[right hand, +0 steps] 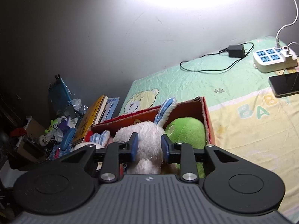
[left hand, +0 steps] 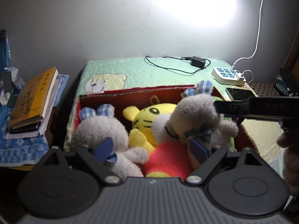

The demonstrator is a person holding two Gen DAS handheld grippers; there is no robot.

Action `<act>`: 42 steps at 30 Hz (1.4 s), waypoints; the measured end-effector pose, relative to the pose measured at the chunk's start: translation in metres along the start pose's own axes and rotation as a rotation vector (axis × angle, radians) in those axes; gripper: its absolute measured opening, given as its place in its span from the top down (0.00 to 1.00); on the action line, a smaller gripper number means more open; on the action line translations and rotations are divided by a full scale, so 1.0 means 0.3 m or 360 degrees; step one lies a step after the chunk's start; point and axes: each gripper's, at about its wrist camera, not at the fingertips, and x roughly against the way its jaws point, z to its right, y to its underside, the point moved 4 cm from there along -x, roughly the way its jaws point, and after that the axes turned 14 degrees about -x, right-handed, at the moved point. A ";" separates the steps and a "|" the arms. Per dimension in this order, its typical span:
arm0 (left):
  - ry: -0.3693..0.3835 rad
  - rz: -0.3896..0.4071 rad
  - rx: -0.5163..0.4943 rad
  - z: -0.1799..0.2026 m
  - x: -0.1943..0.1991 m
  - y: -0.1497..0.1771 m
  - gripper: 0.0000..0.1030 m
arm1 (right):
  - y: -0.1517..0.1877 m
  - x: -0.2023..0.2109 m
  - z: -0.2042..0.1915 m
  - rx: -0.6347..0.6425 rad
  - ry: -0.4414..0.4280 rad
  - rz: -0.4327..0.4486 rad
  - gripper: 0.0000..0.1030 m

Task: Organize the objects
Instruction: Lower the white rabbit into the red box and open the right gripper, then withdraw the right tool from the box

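**Operator A:** Where is the grey plush rabbit [right hand: 147, 140] with blue-checked ears located, and how is it held?

**Operator B:** It is held upright over the open red cardboard box [left hand: 130, 91], its fuzzy pile pinched at the head between the blue pads of the right gripper [right hand: 149, 145]. The jaws are drawn narrow against the fabric. In the left wrist view the black right gripper is seen reaching in from the right, at the rabbit's head.

**Operator A:** And the left gripper [left hand: 149, 149]?

**Operator B:** Its jaws are spread wide, with nothing gripped. It is positioned above the box contents.

**Operator A:** What is packed in the box?

**Operator B:** A second grey plush rabbit [left hand: 101, 128] with checked ears is seated at the left. A yellow striped tiger plush [left hand: 147, 117] is lodged in the middle, above a soft red fleece shape [left hand: 168, 158]. A rounded green plush [right hand: 186, 130] is pressed against the right wall. The box rim is frayed along its edge.

**Operator A:** What is the supporting surface?

**Operator B:** A wrinkled quilted cover [right hand: 214, 78], mint green and pale yellow, printed with a bear. On it are laid a black power adapter [right hand: 236, 50] with looped cable, a white power strip [right hand: 271, 59] and a glossy black phone [right hand: 286, 84], all well apart from the box. A stack of books [left hand: 31, 102] is placed to the left. A plain grey wall stands behind, brightly lit at the top.
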 end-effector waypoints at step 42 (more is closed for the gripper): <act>-0.0584 -0.0449 0.0148 0.355 0.042 0.061 0.15 | 0.064 0.393 0.222 0.0428 0.0655 0.0225 0.21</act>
